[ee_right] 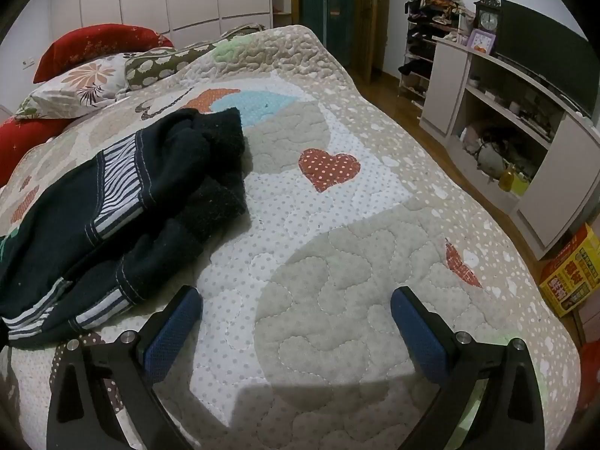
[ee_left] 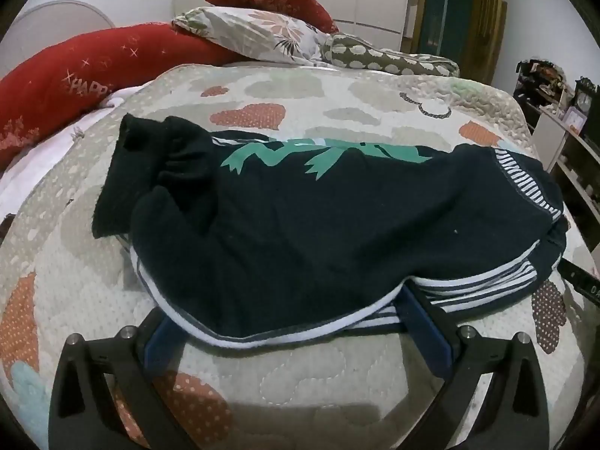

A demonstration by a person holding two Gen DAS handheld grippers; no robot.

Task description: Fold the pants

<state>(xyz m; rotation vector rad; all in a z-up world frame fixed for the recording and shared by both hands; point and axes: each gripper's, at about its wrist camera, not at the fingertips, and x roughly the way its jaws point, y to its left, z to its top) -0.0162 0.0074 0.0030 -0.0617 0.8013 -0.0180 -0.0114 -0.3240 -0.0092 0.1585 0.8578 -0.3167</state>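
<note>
Dark navy pants (ee_left: pixel 300 225) with a green print and striped white trim lie folded lengthwise across the quilted bed (ee_left: pixel 300 375). My left gripper (ee_left: pixel 296 311) is open at the pants' near hem, its blue pads partly tucked under the striped edge. In the right wrist view the pants (ee_right: pixel 131 202) lie bunched at the left. My right gripper (ee_right: pixel 296 311) is open and empty over bare quilt (ee_right: pixel 337 262), just right of the pants.
Red pillows (ee_left: pixel 75 75) and a floral pillow (ee_left: pixel 255 33) lie at the head of the bed. A white shelf unit (ee_right: pixel 506 120) with a TV (ee_right: pixel 543 60) stands to the right, past the bed's edge. A yellow box (ee_right: pixel 573 277) sits on the floor.
</note>
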